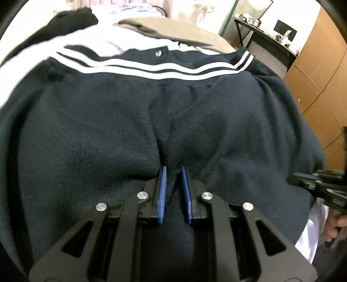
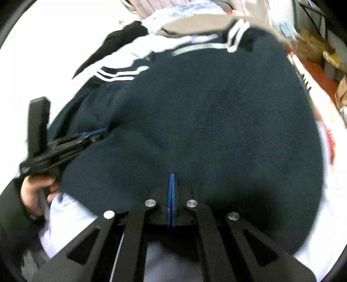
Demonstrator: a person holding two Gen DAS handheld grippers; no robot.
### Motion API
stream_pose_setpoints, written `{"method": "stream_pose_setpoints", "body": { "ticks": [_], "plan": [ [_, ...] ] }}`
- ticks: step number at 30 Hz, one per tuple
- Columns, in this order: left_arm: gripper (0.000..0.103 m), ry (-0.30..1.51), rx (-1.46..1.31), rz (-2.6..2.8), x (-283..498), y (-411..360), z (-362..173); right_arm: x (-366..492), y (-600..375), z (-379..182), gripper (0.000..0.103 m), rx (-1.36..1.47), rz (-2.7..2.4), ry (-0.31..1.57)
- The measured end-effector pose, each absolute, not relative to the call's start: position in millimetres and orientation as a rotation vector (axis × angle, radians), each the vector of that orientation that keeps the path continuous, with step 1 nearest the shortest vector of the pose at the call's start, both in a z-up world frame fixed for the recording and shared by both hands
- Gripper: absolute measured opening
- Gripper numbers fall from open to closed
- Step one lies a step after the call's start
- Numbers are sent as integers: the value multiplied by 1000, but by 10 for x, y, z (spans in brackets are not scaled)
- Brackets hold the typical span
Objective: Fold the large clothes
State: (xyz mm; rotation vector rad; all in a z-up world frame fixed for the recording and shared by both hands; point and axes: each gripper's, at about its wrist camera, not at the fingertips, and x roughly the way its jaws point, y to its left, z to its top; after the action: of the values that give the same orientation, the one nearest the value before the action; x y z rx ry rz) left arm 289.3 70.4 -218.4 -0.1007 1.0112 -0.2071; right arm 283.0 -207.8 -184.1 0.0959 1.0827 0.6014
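Left tongs (image 1: 174, 168) pinching navy fleece garment (image 1: 108, 130), right tongs (image 2: 172, 174) clenched on its hem, white sheet (image 2: 43, 54) beneath, wooden cabinets (image 1: 321, 76) beside

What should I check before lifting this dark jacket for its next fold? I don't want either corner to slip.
1. Left gripper pinching the dark jacket: cannot tell; fabric sits between the pads, but a gap shows.
2. Right gripper clamped on the jacket edge: ok; pads pressed together at the hem.
3. Both grippers on the same near edge: ok.
4. Striped hem lying flat at the far side: ok.
5. Jacket free of the black garment and tan garment beyond it: cannot tell.
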Motion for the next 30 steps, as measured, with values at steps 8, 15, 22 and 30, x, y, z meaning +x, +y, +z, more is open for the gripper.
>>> {"method": "stream_pose_setpoints", "body": {
  "ticks": [8, 15, 22, 30],
  "plan": [
    [16, 894, -140, -304, 2620, 268, -1655, 2298, -2617, -1582, 30, 204, 544, 972],
    [24, 936, -117, -336, 2687, -3, -1930, 2283, -2530, -1876, 30, 262, 524, 974],
    [24, 981, -88, -344, 2781, -19, -2231, 2304, -2640, -1934, 30, 328, 496, 975],
    [24, 984, -97, -345, 2782, -6, -2246, 2212, -2697, -1933, 49, 369, 454, 970]
  ]
}}
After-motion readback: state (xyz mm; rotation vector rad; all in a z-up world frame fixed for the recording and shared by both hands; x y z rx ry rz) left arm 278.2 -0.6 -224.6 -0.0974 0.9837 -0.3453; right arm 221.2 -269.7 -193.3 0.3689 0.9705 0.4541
